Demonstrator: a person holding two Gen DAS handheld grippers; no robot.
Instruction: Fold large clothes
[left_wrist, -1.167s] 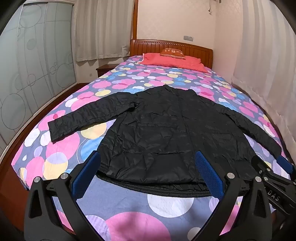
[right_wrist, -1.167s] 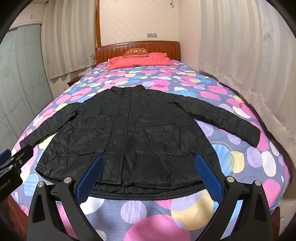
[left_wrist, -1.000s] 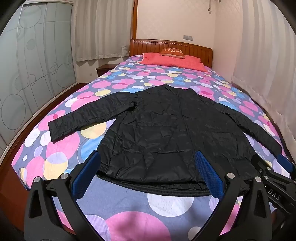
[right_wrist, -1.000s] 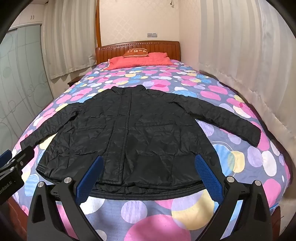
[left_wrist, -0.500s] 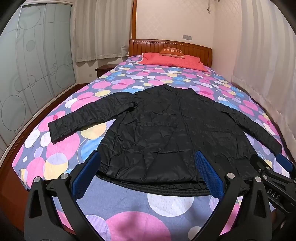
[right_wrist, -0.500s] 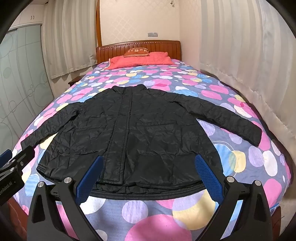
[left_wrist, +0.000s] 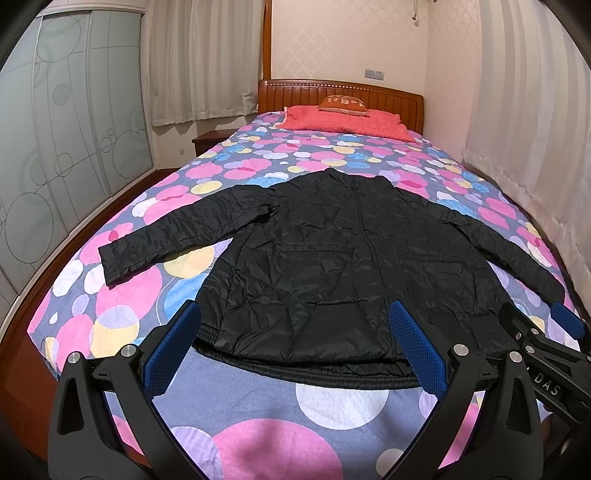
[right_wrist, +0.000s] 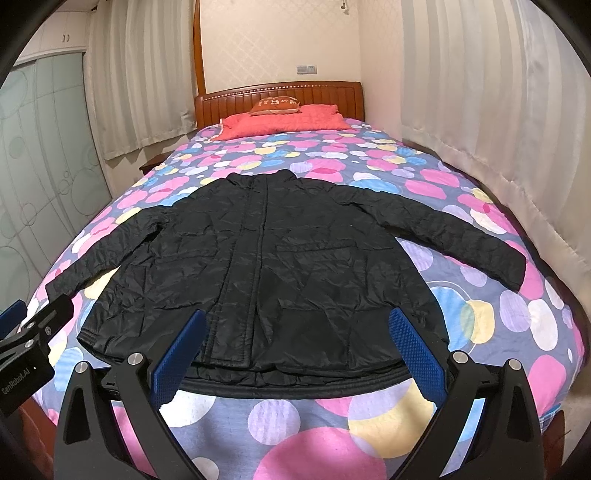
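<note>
Little has moved since the earlier frames: both views have drifted only slightly, and the jacket (left_wrist: 332, 258) lies just as it did. It is spread flat, front up, on the bed (left_wrist: 258, 413), collar toward the headboard (left_wrist: 340, 94), hem toward the foot, both sleeves out sideways. The left gripper (left_wrist: 295, 343) hovers above the foot of the bed, its jaws wide apart and holding nothing; the hem sits just beyond its blue pads (left_wrist: 173, 339). The right gripper (right_wrist: 295, 343) hovers beside it in the same way, spread wide and empty, its pads (right_wrist: 413, 350) also framing the hem. The jacket's long axis, collar to hem, runs straight away from both sets of jaws, so the hem is the nearest edge and the sleeves run crosswise. The left sleeve (left_wrist: 177, 232) lies nearer the left gripper, the right sleeve (right_wrist: 454, 236) nearer the right one. No fold looks begun. A sensible first move would be for each gripper to reach forward and outward to the sleeve on its side and bring it over the body.
</note>
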